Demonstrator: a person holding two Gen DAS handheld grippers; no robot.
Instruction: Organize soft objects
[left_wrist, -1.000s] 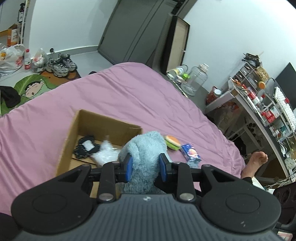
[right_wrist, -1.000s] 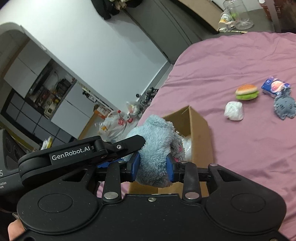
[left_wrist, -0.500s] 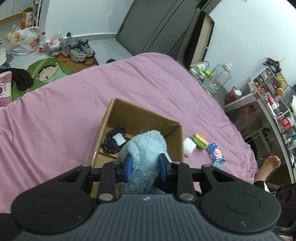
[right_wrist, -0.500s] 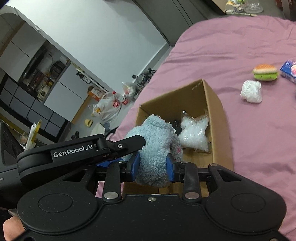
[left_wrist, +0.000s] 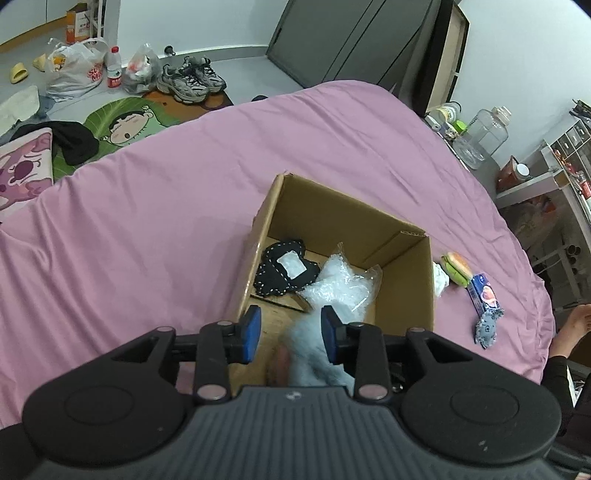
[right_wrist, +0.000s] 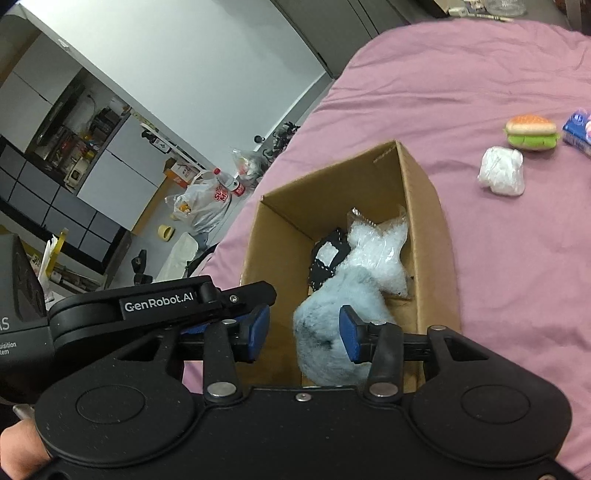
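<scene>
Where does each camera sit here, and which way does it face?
Left wrist: on the left gripper, tilted down into the cardboard box; a bare foot shows.
Right wrist: on the right gripper, facing the box; the left gripper and a hand show.
Shared: box and blue plush toy between open, just-widened jaws.

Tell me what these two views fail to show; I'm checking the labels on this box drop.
- Blue plush toy: motion-blurred in the left wrist view, its lower part behind the gripper body; whether it has landed is unclear.
- Cardboard box floor: near end hidden by the plush in the right wrist view.
- Blue packet: cut by the right edge.
- Black dotted item: partly under the clear plastic bag.
</scene>
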